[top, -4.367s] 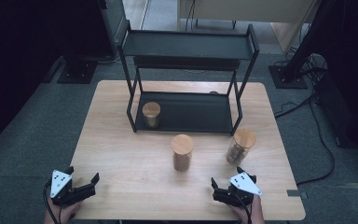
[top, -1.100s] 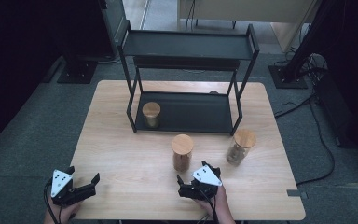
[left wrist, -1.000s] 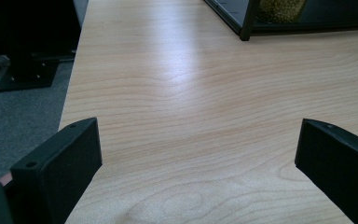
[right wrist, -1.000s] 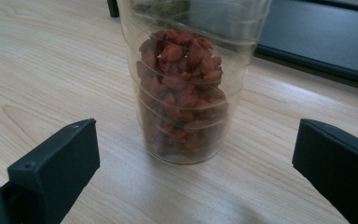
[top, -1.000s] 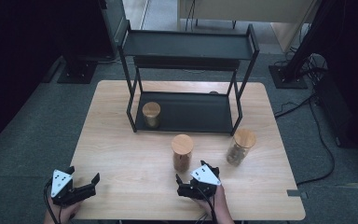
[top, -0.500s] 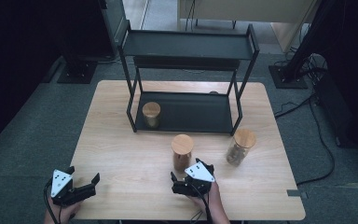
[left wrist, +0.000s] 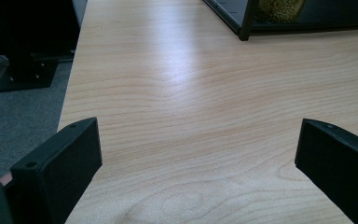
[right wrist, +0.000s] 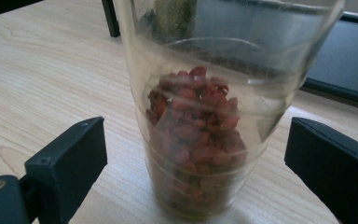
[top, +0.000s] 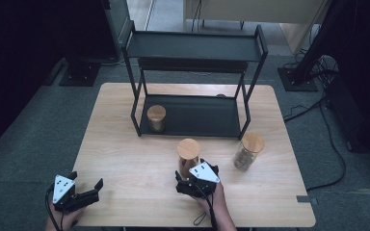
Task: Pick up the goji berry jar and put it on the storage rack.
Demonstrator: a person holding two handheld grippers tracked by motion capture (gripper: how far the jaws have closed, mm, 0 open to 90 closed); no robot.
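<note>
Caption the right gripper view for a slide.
Right gripper closing around a glass jar of red dried berries, pads not yet touching.

Upright cork-lidded jar point(top: 188, 157) of red berries

Red berries in clear jar point(right wrist: 200, 126)

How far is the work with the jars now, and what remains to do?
Done: one jar stands on the rack's lower shelf. In hand: the right gripper has the jar of red pieces between its closing fingers, not yet pressed. Left: that jar and the third jar stand on the table.
</note>
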